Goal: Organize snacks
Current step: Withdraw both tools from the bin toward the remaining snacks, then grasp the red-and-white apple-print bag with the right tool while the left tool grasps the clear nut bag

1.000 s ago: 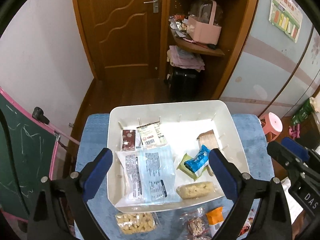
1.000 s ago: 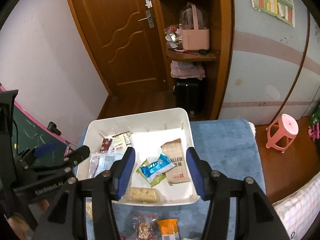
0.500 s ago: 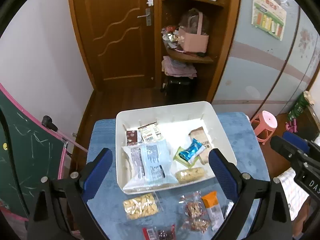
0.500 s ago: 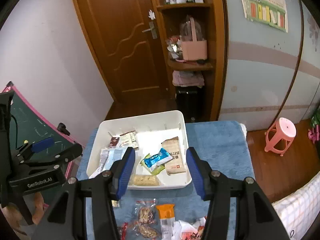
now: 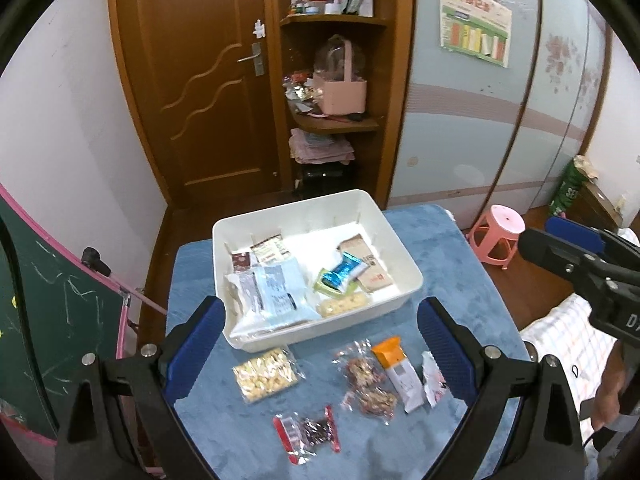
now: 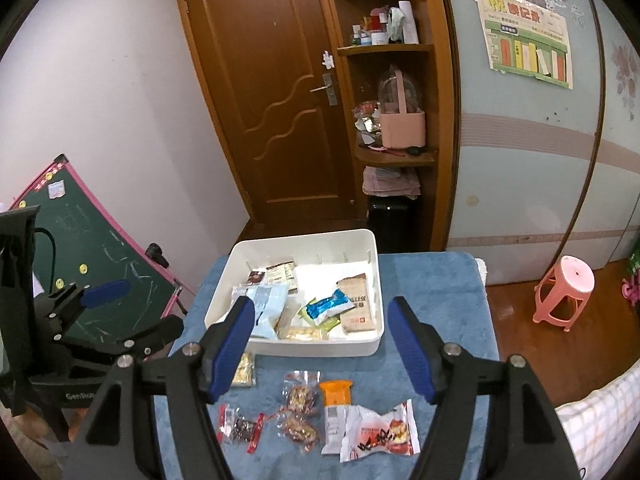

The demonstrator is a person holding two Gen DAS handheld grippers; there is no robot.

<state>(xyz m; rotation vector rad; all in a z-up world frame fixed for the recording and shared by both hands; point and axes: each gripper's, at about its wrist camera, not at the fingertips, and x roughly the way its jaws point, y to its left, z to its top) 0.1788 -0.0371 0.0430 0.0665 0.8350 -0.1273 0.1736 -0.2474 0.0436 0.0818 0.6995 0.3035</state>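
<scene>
The right gripper [image 6: 322, 344] hangs with nothing between its jaws, which have just been opening; the left gripper [image 5: 320, 344] also gapes empty above the blue mat [image 5: 452, 256]. Loose snack packets [image 6: 304, 408] lie before the white bin [image 6: 376, 280] — light, crinkly and likely slippery, best pinched at a sealed edge.
</scene>
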